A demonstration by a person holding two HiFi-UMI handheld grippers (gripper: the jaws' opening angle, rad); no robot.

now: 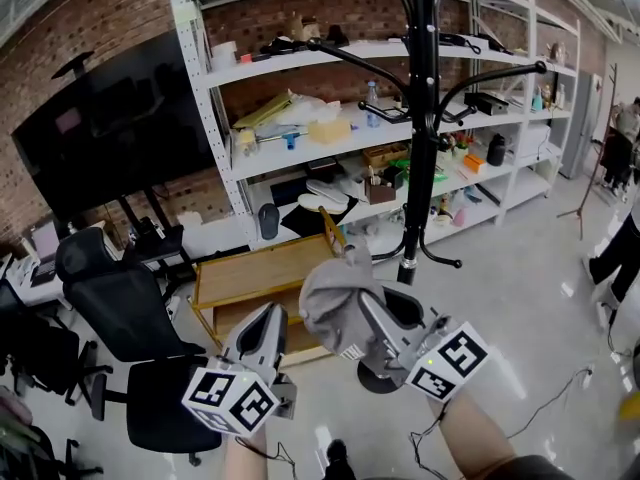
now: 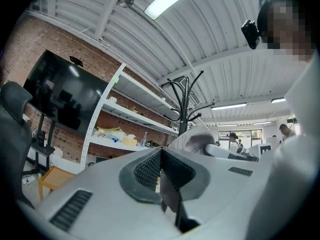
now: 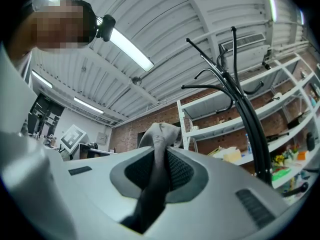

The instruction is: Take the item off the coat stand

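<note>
A black coat stand [image 1: 421, 118] with curved hooks rises at the middle of the head view, and no item shows on its hooks. In front of its foot, my right gripper [image 1: 372, 320] is shut on a grey fabric item [image 1: 335, 296] that bunches up over the jaws. In the right gripper view the grey item [image 3: 160, 133] runs down between the pads, with the coat stand [image 3: 246, 109] to the right. My left gripper [image 1: 264, 340] sits beside it at the left, shut with nothing in it. From the left gripper [image 2: 161, 159] view, the grey item [image 2: 198, 138] and the coat stand [image 2: 184, 101] lie ahead.
White shelving [image 1: 300, 128] full of clutter lines the brick wall behind the stand. A low wooden cart [image 1: 262, 273] stands before it. A black office chair [image 1: 130, 318] and a dark screen [image 1: 110, 118] are at the left. Cables [image 1: 560, 388] lie on the floor, and a person [image 1: 620, 253] stands at the right edge.
</note>
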